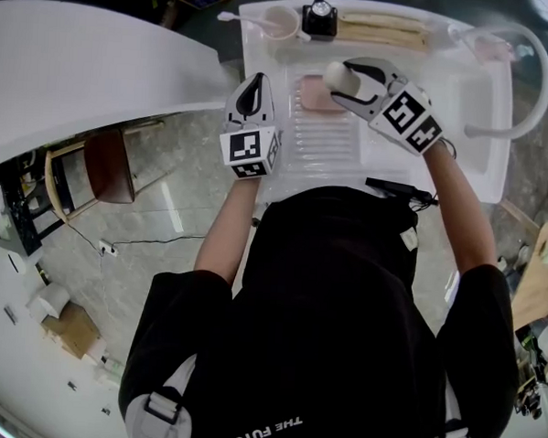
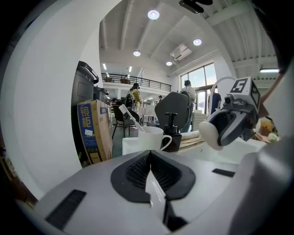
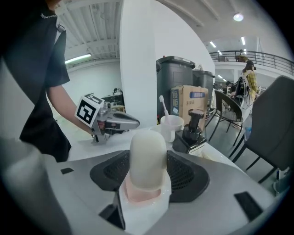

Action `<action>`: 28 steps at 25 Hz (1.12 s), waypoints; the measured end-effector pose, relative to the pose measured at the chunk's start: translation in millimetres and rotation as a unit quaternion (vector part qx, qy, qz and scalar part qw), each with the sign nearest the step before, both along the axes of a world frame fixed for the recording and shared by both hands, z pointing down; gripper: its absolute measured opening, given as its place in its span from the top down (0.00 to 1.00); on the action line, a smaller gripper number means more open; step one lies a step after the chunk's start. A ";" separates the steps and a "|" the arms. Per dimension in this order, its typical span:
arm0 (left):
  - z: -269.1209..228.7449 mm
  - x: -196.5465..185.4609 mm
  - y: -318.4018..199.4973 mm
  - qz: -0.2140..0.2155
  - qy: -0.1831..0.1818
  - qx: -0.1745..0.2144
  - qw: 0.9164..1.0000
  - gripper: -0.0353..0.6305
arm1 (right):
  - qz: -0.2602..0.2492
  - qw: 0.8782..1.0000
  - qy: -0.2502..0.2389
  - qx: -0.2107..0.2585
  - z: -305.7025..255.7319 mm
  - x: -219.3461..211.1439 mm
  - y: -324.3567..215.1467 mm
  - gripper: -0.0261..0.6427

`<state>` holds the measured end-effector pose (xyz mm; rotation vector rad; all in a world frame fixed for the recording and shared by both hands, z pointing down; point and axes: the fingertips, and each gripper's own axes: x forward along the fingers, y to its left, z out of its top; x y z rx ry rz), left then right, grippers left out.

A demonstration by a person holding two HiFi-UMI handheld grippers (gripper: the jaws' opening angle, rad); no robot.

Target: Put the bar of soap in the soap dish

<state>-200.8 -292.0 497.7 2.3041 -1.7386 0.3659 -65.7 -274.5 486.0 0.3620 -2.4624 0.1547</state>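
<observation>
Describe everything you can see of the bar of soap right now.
The bar of soap is off-white, smooth and matte, an oblong with rounded ends and no visible print. It is clamped at its sides between the jaws of the right gripper, with its far end poking out past them. It is held over the pink soap dish; whether it touches the dish cannot be told.
</observation>
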 end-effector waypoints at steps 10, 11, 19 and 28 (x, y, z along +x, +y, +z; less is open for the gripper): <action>-1.2 -0.4 0.7 0.013 0.006 0.000 1.000 0.94 | -0.048 0.994 0.092 -0.029 58.1 -7.3 -1.5 0.58; -1.2 -0.4 0.4 0.012 0.006 0.000 1.000 0.94 | -0.054 0.993 0.102 -0.029 62.5 -8.1 -1.5 0.58; -0.2 0.0 1.2 0.011 -0.002 -0.003 1.000 0.94 | -0.082 0.983 0.156 -0.052 98.6 -12.7 7.3 0.58; -3.6 -3.4 2.0 0.024 0.043 0.001 0.999 0.94 | -0.112 0.971 0.198 -0.068 124.8 -18.3 19.2 0.58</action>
